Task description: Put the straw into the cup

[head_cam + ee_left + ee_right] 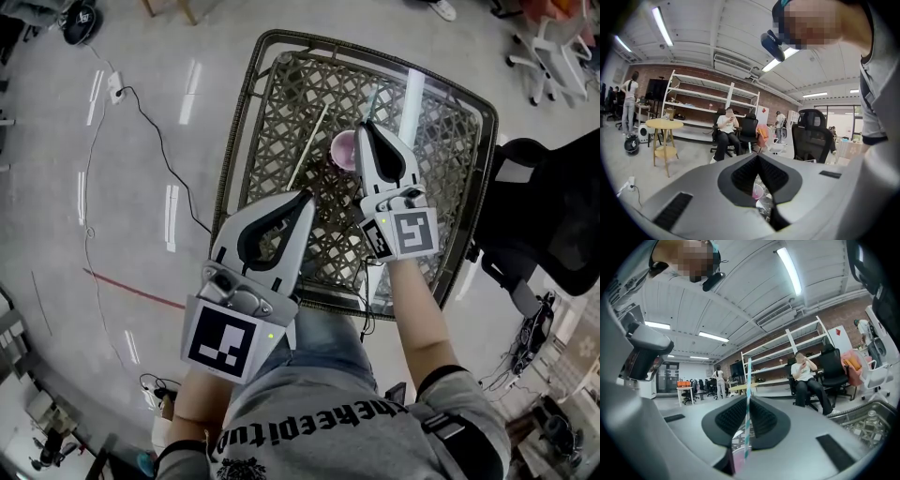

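**Straw held upright at the cup's mouth**

The wicker table (272,112) carries everything. My left hand-held gripper (307,199) hangs clear, jaws together on nothing. My right hand-held gripper (748,398) pinches the striped straw (747,427) upright, so its lower end meets the pink cup (343,150) for a straight drop.

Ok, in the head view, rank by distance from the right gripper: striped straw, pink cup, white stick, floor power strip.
1. Striped straw, pinched by the right gripper.
2. Pink cup, just left of its tips.
3. White stick, farther left on the table.
4. Power strip, far left on the floor.
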